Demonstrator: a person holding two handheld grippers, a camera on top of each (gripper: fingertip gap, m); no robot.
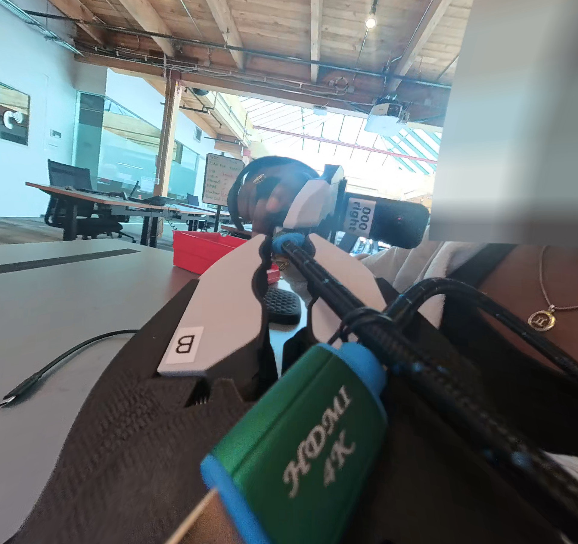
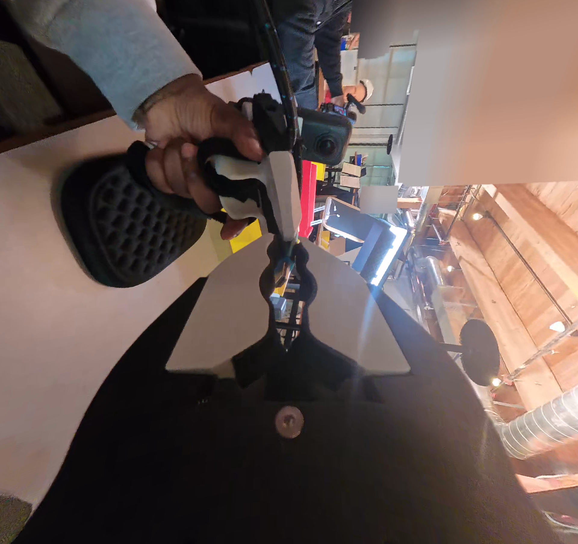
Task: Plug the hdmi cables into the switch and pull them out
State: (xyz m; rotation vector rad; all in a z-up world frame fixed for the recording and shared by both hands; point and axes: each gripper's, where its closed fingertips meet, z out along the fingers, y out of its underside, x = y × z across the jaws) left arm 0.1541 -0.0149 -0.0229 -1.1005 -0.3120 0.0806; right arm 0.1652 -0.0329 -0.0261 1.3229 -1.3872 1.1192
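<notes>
My left gripper [image 1: 286,241] is shut on the blue collar of an HDMI plug [image 1: 286,243]. Its black braided cable [image 1: 337,291] runs back over the right finger. A second green HDMI plug [image 1: 297,435] with blue collars lies across the left gripper's body, close to the camera. My right gripper [image 2: 283,263] is shut on the same small blue-green plug [image 2: 283,267], tip to tip with the left gripper [image 2: 281,203]. The right gripper also shows in the left wrist view [image 1: 295,216]. No switch shows in either view.
A white table [image 1: 62,278] lies below. On it are a red tray [image 1: 200,252] behind the grippers and a thin black cable [image 1: 47,369] at the left. A hand [image 2: 187,128] holds the left gripper. Another person [image 2: 300,44] stands behind.
</notes>
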